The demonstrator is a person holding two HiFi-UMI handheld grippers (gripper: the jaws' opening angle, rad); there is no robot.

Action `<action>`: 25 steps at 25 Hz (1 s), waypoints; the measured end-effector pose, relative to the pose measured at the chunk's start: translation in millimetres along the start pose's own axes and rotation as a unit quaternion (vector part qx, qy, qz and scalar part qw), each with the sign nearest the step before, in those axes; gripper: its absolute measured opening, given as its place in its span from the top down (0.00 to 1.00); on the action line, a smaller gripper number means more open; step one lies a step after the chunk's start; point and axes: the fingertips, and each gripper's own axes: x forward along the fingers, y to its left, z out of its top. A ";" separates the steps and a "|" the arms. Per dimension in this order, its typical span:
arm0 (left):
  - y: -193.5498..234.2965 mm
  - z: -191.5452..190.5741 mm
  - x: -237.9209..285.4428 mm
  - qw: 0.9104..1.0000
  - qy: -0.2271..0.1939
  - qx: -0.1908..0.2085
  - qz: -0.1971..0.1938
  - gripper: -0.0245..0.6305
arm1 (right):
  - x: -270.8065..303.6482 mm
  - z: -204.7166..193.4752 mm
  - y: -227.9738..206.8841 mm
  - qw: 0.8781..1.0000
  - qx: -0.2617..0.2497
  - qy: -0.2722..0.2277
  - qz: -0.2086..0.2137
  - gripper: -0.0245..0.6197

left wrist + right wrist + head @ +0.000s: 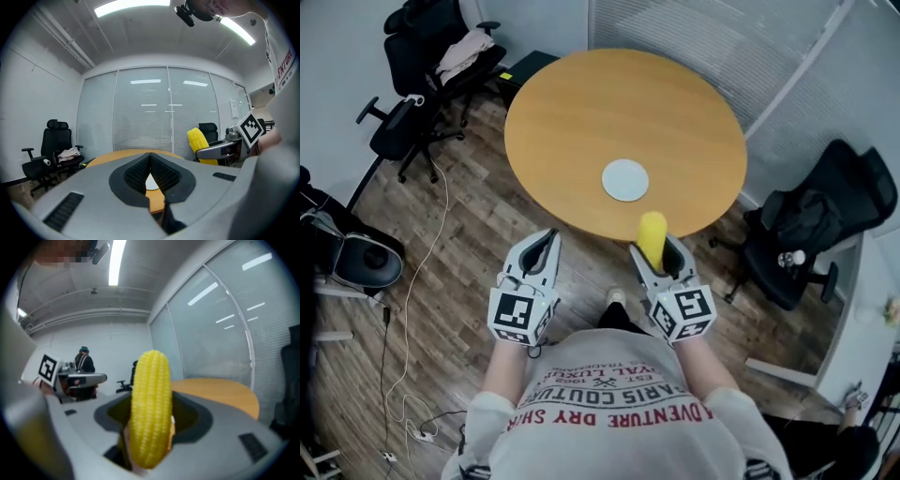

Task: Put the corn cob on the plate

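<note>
R claw (654, 251) grips corn cob (150, 408).

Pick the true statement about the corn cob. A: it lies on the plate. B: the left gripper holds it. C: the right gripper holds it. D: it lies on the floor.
C: the right gripper is shut on the corn cob, which stands up out of it, while the plate on the table is bare.
</note>
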 end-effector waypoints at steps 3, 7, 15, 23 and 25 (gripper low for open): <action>3.4 5.2 39.5 1.000 -0.002 -0.005 0.017 0.91 | 22.6 10.6 -30.7 1.000 -0.016 0.000 0.021 0.55; -0.6 8.1 85.8 1.000 -0.004 -0.006 0.022 0.91 | 47.4 21.3 -60.2 0.998 -0.033 0.004 0.047 0.55; 0.5 -5.7 147.6 1.000 0.018 -0.002 0.022 0.91 | 86.6 16.9 -111.7 0.998 -0.018 0.024 0.049 0.55; 26.7 -15.7 192.4 0.999 0.030 -0.012 -0.016 0.91 | 128.3 3.2 -124.8 0.998 0.005 0.055 0.027 0.55; 37.7 -16.5 206.3 0.999 0.035 -0.004 -0.030 0.91 | 141.2 1.9 -130.8 0.998 0.016 0.059 0.012 0.55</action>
